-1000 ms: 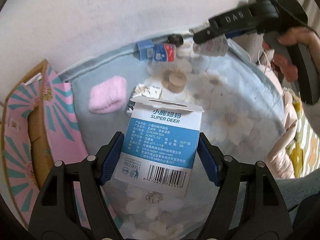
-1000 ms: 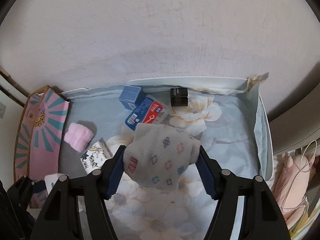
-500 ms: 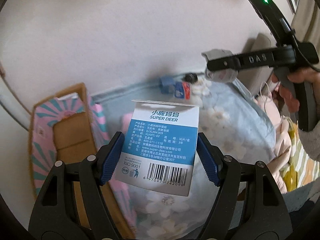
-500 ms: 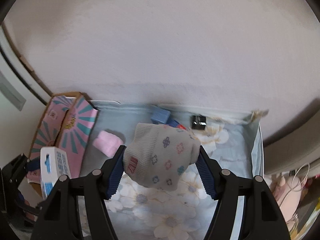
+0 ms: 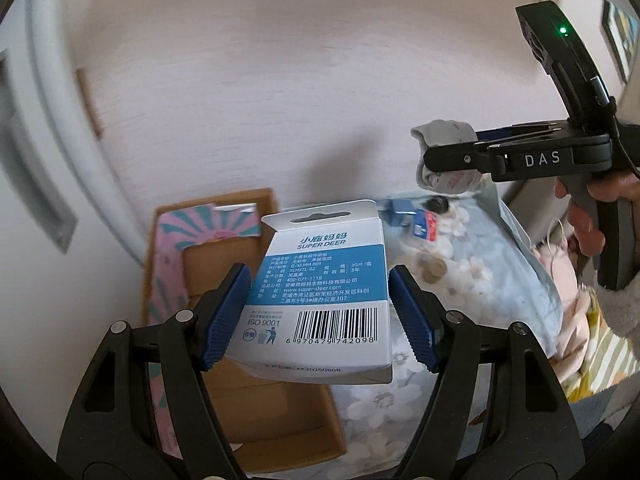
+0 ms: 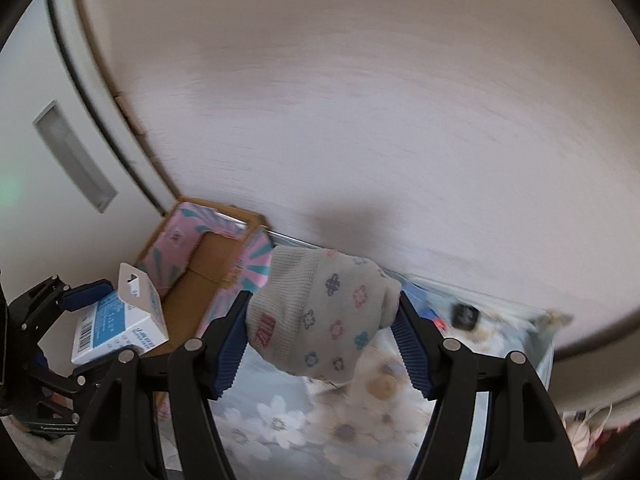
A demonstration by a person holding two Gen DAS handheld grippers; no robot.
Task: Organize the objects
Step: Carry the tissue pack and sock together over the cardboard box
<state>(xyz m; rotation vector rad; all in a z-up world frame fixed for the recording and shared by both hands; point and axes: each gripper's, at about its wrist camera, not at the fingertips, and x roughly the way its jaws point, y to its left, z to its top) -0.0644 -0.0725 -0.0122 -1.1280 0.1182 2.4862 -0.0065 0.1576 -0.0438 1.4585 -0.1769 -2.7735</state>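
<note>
The left gripper [image 5: 318, 316] clamps a white-and-blue Super Deer box [image 5: 322, 292], held in the air above the open cardboard box [image 5: 256, 412], whose visible floor is bare. The right gripper [image 6: 322, 344] clenches a flower-patterned sock [image 6: 320, 316] over the floral sheet [image 6: 280, 424], right of the cardboard box.

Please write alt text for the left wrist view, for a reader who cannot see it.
The left gripper holds a white and blue box above an open cardboard box beside a flowered sheet. At the right, the right gripper holds a grey sock.
</note>
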